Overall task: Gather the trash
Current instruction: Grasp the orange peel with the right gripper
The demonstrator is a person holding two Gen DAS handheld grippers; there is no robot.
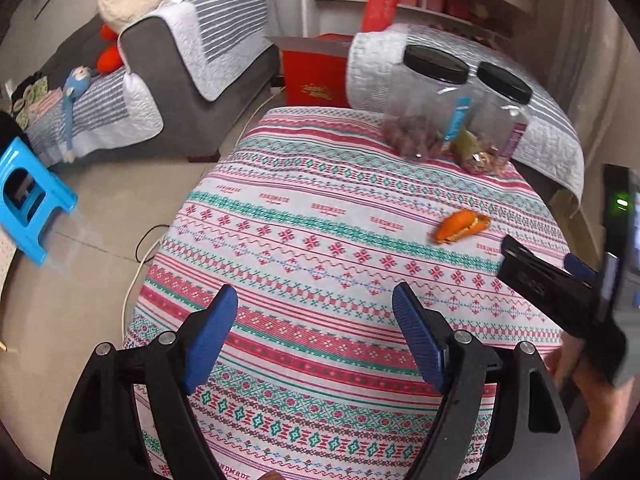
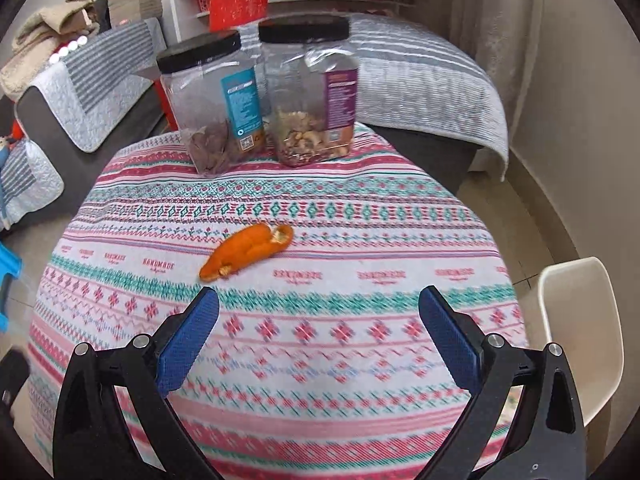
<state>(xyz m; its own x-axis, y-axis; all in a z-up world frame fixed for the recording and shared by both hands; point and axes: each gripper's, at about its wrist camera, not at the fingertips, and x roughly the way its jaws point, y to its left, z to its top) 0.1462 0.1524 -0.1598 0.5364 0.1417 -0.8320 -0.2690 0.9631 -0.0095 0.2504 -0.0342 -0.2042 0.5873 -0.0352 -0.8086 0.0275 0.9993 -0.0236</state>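
Note:
An orange peel (image 2: 248, 250) lies on the patterned tablecloth (image 2: 320, 200), a little beyond and left of my right gripper (image 2: 318, 304), which is open and empty above the cloth. In the left wrist view the same peel (image 1: 462, 226) lies at the right side of the table, far ahead and right of my left gripper (image 1: 314, 308), which is open and empty. The right gripper's black body (image 1: 560, 292) reaches in from the right edge of that view, close to the peel.
Two clear jars with black lids (image 2: 212, 100) (image 2: 312, 88) hold snacks at the table's far edge. A cream chair (image 2: 580, 344) stands to the right. A grey sofa (image 1: 168, 80) and a blue stool (image 1: 28, 200) stand left on the floor.

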